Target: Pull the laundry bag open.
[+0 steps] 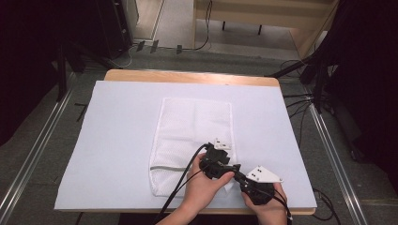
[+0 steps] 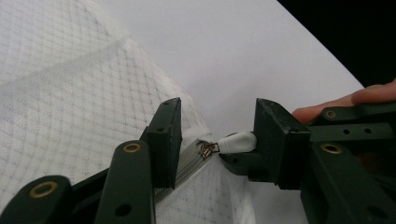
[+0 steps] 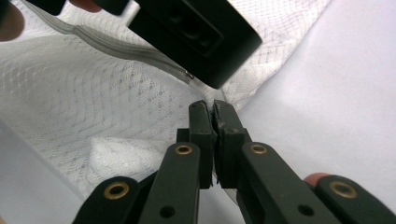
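2 grippers meet at the white mesh bag (image 1: 192,136): left gripper (image 2: 217,140) open astride its zipper (image 2: 187,161), right gripper (image 3: 214,116) clamping the pull tab (image 2: 238,141).

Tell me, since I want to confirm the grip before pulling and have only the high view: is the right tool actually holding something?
Observer: Yes. In its own view the right tool is shut, and the left gripper view shows it pinching the white zipper pull.
Operator: And the left tool?
Observer: The left tool is open, with one jaw on each side of the zipper at its slider end.
Operator: Is fabric caught in it?
Observer: No. One jaw sits against the mesh bag, but nothing is pinched.
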{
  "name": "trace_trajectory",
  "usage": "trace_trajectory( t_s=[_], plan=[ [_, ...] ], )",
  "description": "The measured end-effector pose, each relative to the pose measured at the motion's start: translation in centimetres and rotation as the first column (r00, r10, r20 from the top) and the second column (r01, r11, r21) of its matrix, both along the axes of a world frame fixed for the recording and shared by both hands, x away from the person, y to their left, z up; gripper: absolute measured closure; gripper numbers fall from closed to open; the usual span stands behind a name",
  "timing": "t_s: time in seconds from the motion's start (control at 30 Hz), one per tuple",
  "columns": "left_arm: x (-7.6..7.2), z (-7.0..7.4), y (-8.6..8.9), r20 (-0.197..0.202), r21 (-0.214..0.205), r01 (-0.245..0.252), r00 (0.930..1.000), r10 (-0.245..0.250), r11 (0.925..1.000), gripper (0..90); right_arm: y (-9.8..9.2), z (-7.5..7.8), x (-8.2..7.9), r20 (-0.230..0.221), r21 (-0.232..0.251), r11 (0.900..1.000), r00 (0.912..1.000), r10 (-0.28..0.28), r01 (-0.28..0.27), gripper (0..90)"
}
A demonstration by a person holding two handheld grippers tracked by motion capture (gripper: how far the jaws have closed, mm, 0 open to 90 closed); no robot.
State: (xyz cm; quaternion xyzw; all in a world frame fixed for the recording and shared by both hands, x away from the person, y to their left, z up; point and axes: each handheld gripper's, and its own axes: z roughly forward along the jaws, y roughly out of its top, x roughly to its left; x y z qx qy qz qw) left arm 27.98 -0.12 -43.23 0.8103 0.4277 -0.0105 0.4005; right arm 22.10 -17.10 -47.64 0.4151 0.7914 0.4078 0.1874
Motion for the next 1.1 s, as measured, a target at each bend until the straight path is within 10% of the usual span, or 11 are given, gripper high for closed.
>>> trace_trajectory(
  t_s=[0.47,1.1],
  plan=[
    [0.3,-0.7,2.5,-0.080,-0.142,0.052,0.9948,-0.064,0.9885,72.9,-0.3,0.2,0.0,0.006,0.010,0.9998,0.9999,-0.015,0.015,88.8],
    [0.0,-1.2,3.7,-0.042,-0.134,0.130,0.9898,-0.136,0.9825,87.8,-0.6,1.2,-0.4,0.018,0.065,0.9974,0.9994,-0.031,0.030,89.0]
  ],
)
